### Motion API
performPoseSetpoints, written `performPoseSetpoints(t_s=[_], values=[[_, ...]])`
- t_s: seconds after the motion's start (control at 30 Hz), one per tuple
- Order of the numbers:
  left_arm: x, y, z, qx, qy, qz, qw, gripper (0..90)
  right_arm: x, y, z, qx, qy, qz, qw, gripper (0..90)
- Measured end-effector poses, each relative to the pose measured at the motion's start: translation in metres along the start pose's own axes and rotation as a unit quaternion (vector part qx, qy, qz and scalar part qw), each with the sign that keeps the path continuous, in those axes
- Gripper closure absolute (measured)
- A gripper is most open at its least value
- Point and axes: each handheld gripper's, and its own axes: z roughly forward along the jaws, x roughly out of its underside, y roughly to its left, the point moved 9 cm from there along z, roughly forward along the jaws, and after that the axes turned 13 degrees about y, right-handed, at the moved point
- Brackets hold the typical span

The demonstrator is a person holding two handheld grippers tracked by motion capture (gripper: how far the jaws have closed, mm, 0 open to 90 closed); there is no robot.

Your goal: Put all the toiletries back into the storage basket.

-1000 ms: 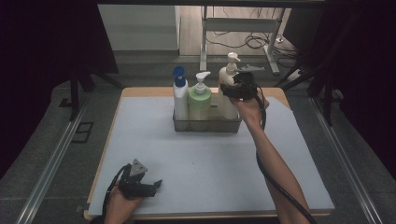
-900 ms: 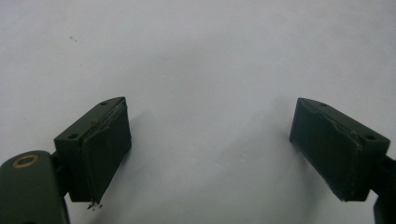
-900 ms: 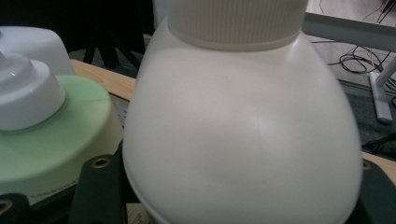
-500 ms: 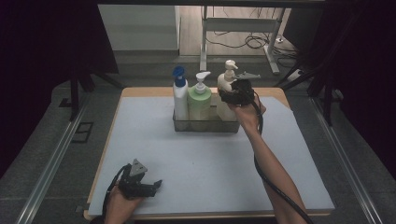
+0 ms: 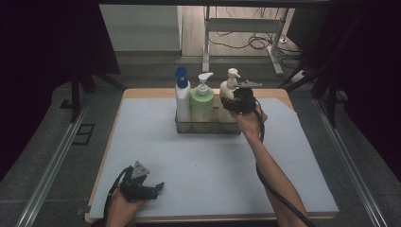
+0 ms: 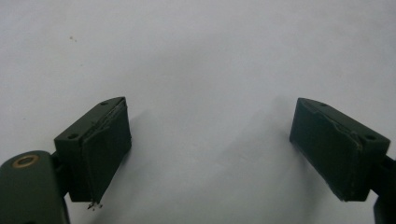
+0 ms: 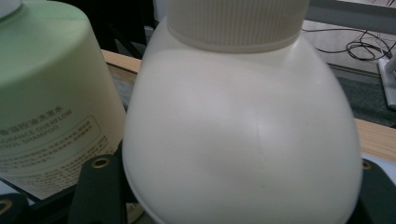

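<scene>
Right hand-held gripper [image 5: 235, 103] is grasping the cream pump bottle [image 7: 243, 135], seating it in the clear tray [image 5: 208, 126]; release remaining; left hand-held gripper [image 5: 152, 187] is resting released.

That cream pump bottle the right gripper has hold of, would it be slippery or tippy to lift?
Probably somewhat slippery: the cream pump bottle looks smooth and rounded, bulging wider toward the bottom where the right gripper clasps it. It seems stiff plastic, unlikely to buckle. The tall pump head may make it tip if set down carelessly, though the clear tray and the green bottle alongside should steady it.
</scene>
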Motion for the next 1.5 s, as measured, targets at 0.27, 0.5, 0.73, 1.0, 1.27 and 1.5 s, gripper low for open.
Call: performPoseSetpoints(t_s=[0.27, 0.5, 0.73, 1.0, 1.27, 1.5], values=[[0.0, 0.0, 0.0, 0.0, 0.001, 0.001, 1.0, 12.3, 0.01, 0.0, 0.004, 0.001, 0.003, 0.0, 1.0, 37.2], [0.0, 0.0, 0.0, -0.001, 0.001, 0.001, 1.0, 12.3, 0.017, 0.002, 0.003, -0.005, 0.005, 0.005, 1.0, 36.7], [0.0, 0.0, 0.0, -0.001, 0.001, 0.001, 1.0, 12.3, 0.02, 0.001, 0.003, -0.016, 0.006, 0.01, 0.9998, 34.4], [0.0, 0.0, 0.0, -0.001, 0.001, 0.001, 1.0, 12.3, 0.023, 0.0, 0.001, -0.031, 0.01, 0.002, 0.9995, 30.3], [0.0, 0.0, 0.0, -0.001, 0.0, 0.0, 1.0, 12.2, 0.034, -0.003, -0.012, -0.032, 0.017, -0.014, 0.9992, 31.5], [0.0, 0.0, 0.0, -0.001, 0.0, 0.0, 1.0, 12.3, 0.045, -0.004, -0.024, -0.036, 0.026, -0.027, 0.9986, 33.4]])
